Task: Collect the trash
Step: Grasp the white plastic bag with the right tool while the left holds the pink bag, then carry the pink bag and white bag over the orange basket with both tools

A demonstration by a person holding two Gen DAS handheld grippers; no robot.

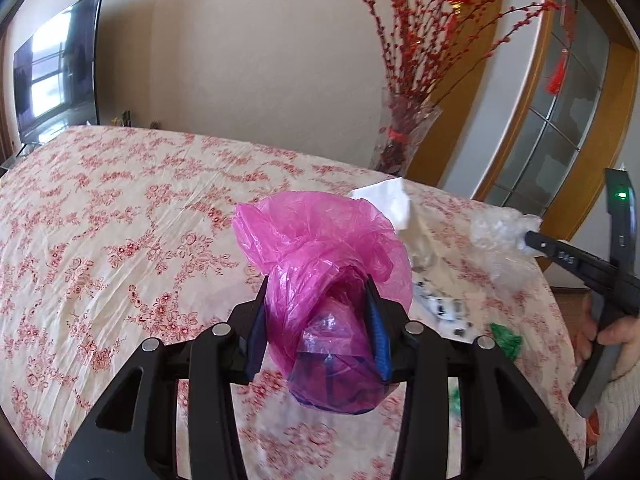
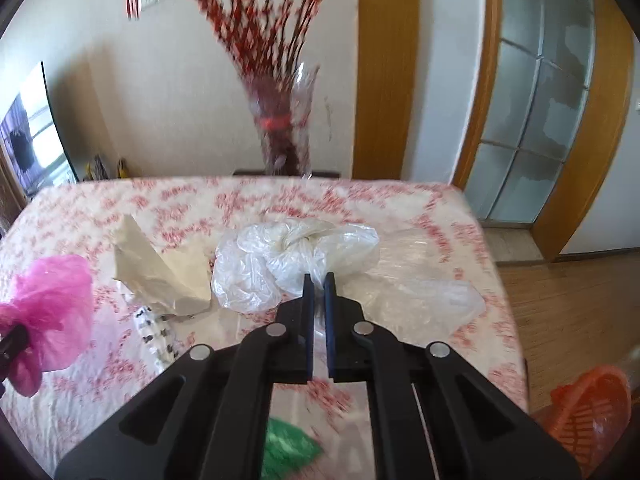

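Left gripper (image 1: 320, 300) clamps the pink bag (image 1: 320, 240), something bluish inside, above the floral table (image 1: 120, 220). Right gripper (image 2: 319, 280) is pinched on the clear bag (image 2: 280, 264); whitish contents, possibly. Orange basket (image 2: 592, 404) on the floor.

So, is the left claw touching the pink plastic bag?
Touching. The left wrist view shows the left claw with both blue pads pressed against the pink plastic bag.

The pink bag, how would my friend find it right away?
Look at the table with the flowery red-and-white cloth. Near its front edge, black jaws squeeze a crumpled pink bag lifted off the cloth. It is the only bright pink piece; the bags and paper beside it are white or clear.
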